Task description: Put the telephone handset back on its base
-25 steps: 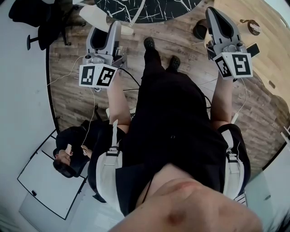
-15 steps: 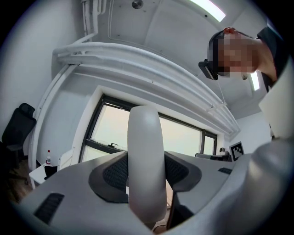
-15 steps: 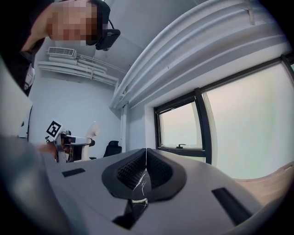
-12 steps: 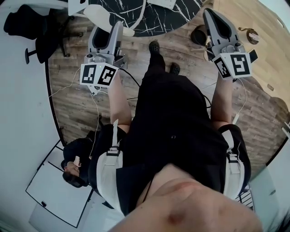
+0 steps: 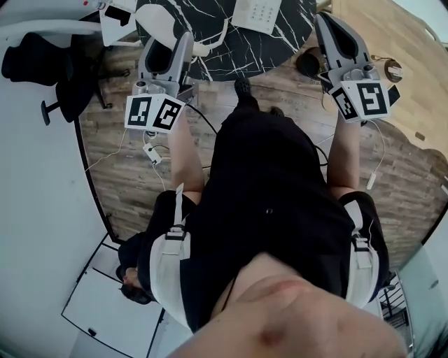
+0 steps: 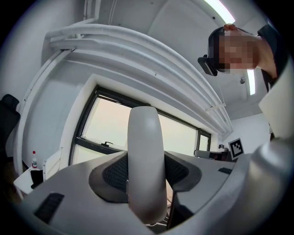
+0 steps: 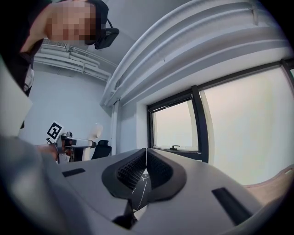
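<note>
Two grippers are held up in front of the person, over the near edge of a black marble table [image 5: 210,19]. In the head view the left gripper [image 5: 168,57] is at 11 o'clock and the right gripper [image 5: 337,36] is at 1 o'clock.

The left gripper is closed on the white handset [image 6: 146,137]. In its own view the handset stands upright between the two dark pads [image 6: 115,173], and both pads press on its sides, so the jaws stay wide. A white cord [image 5: 222,35] runs from the gripper toward the base.

The right gripper holds nothing. Its jaws are together and only a thin line shows between the pads.

The base [image 5: 255,12], white with a keypad, lies on the table at 12 o'clock in the head view, at about 2 o'clock from the left gripper. The handset is not on it; the two are apart.

A black chair [image 5: 42,59] stands at 10 o'clock on the wooden floor [image 5: 126,161]. A second person [image 5: 133,283] is at 7 o'clock. Both gripper views show a large window [image 7: 248,133] behind the jaws.
</note>
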{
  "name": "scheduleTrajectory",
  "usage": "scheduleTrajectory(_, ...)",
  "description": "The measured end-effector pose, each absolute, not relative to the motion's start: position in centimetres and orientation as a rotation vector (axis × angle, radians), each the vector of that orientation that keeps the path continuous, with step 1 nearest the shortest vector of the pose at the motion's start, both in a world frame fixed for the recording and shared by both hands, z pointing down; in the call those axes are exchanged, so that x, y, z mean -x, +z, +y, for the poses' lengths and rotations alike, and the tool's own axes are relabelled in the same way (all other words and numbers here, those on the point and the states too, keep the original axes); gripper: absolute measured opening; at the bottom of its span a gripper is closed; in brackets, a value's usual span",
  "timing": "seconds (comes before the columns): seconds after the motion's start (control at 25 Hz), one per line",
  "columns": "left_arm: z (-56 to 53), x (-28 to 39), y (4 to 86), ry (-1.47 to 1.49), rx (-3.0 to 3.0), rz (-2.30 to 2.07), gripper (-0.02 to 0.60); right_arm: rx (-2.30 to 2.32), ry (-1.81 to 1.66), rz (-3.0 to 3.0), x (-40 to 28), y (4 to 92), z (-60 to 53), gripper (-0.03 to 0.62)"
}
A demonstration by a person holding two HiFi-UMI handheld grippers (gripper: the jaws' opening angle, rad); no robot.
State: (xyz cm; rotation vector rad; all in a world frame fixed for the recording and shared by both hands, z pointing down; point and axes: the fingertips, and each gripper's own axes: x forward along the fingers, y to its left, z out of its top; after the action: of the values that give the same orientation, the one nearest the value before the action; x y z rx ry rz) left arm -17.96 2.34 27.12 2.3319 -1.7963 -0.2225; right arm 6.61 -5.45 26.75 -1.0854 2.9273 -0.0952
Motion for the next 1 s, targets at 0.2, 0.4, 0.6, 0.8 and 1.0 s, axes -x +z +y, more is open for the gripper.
scheduleTrajectory(0.2, -0.9, 19.9, 28.0, -0.217, -2.351, -1.724, 0.227, 1.159, -0.095, 2.908, -5.1, 26.8, -7.3, 0.031)
scheduleTrajectory(0.4, -3.7, 20.7, 29.8, -0.177, -2.365, -1.629, 0.227, 1.240, -0.114, 2.883, -4.0, 27.4, -8.4, 0.031)
scheduleTrajectory(0.6, -6.2, 21.0, 32.2, -0.116, -2.353, -1.545, 0.227, 1.301, -0.147, 2.867, -2.9, 28.5, -9.1, 0.031)
scheduleTrajectory(0.8, -7.9, 20.6, 35.1, -0.061, -2.319, -1.480, 0.227, 1.347, -0.200, 2.870, -2.6, 29.9, -9.2, 0.031)
scheduleTrajectory(1.0, -9.2, 19.4, 37.8, 0.019, -2.292, -1.426, 0.227, 1.375, -0.239, 2.874, -2.9, 31.0, -9.9, 0.031)
